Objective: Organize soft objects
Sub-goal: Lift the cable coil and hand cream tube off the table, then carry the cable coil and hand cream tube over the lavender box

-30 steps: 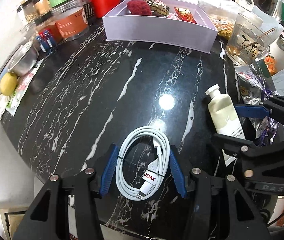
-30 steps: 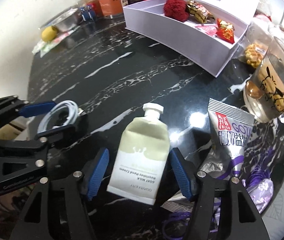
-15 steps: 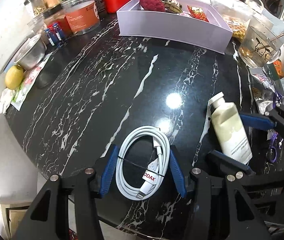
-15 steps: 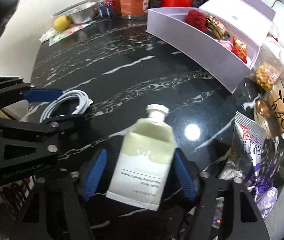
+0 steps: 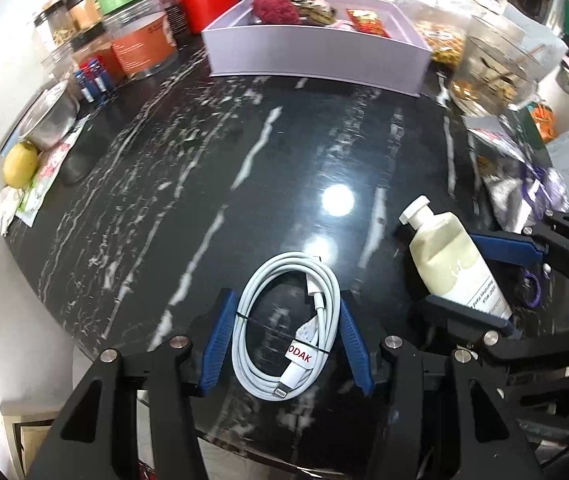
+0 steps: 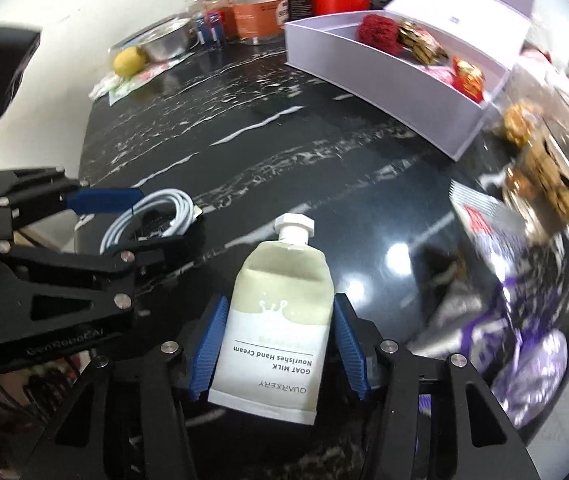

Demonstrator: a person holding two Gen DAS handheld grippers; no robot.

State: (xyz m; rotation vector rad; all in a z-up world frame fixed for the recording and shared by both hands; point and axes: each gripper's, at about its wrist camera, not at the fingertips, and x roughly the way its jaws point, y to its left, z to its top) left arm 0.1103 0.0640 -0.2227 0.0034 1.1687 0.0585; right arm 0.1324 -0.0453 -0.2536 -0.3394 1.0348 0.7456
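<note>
Two black grippers with blue finger pads are working over a black marble tabletop [image 5: 188, 168] veined in white, where a shallow lilac cardboard box [image 5: 316, 54] of snacks is sitting at the far edge. The right gripper [image 6: 280, 344] is squeezing a cream hand-cream tube [image 6: 280, 316], cap pointing away. The left gripper [image 5: 286, 340] is pinching a coiled white charging cable [image 5: 288, 326] near the table's front edge.
</note>
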